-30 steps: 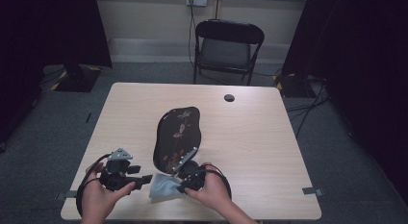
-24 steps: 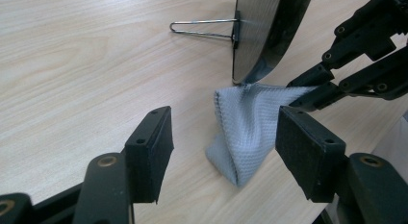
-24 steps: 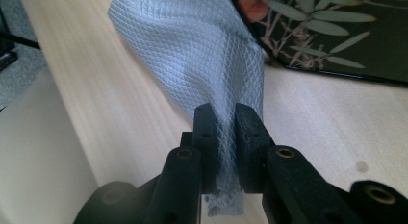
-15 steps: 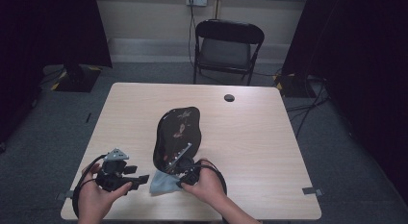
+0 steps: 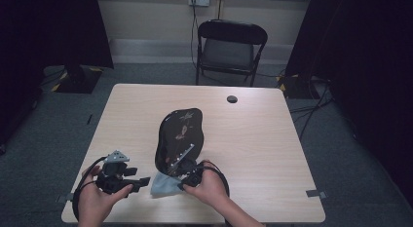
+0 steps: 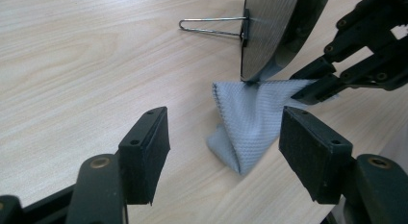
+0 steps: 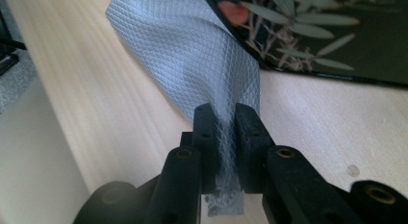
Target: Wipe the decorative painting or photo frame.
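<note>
opening wider, left gripper (image 6: 223,152) empty near cloth (image 6: 250,123); right gripper (image 7: 223,123) still pinching cloth.

Left gripper (image 6: 223,140) parted, right gripper (image 7: 223,120) clamped.

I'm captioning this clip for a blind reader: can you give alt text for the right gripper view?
The right gripper is shut on a pale blue-grey waffle-weave cloth, which stretches away over the light wooden table. At upper right lies the edge of a dark plate painted with leaves.
</note>
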Tool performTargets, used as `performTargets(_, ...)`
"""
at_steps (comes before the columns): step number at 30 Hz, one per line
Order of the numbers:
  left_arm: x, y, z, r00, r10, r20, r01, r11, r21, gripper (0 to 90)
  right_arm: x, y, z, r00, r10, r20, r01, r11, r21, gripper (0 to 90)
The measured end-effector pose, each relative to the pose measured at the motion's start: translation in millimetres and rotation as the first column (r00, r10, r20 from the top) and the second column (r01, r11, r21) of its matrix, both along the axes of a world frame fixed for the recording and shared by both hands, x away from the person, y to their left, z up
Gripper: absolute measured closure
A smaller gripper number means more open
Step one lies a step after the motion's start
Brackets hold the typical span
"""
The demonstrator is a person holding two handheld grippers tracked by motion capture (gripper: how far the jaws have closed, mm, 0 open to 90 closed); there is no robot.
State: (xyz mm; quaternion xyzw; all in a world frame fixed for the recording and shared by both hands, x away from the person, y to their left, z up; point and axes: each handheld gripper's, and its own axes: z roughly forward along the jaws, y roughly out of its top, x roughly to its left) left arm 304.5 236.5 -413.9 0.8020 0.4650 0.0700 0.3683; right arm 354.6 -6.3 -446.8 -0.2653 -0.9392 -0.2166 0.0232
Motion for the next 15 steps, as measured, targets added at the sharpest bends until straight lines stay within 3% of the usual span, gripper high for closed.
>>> performTargets(8, 0.2, 7.1, 2.3, 0.9998, 0.018, 0.006, -0.017, 0.9997, -0.014, 34.4, -8.4, 4.7, 19.1, 0.9986, 0.042, 0.032, -0.042, 0.9991, 0.009, 81.1)
performTargets(15, 0.2, 17.9, 4.5, 0.9987, 0.049, 0.015, -0.048, 0.9984, -0.029, 34.4, -10.3, 5.4, 22.8, 0.9983, 0.047, 0.034, -0.047, 0.9989, 0.003, 81.2)
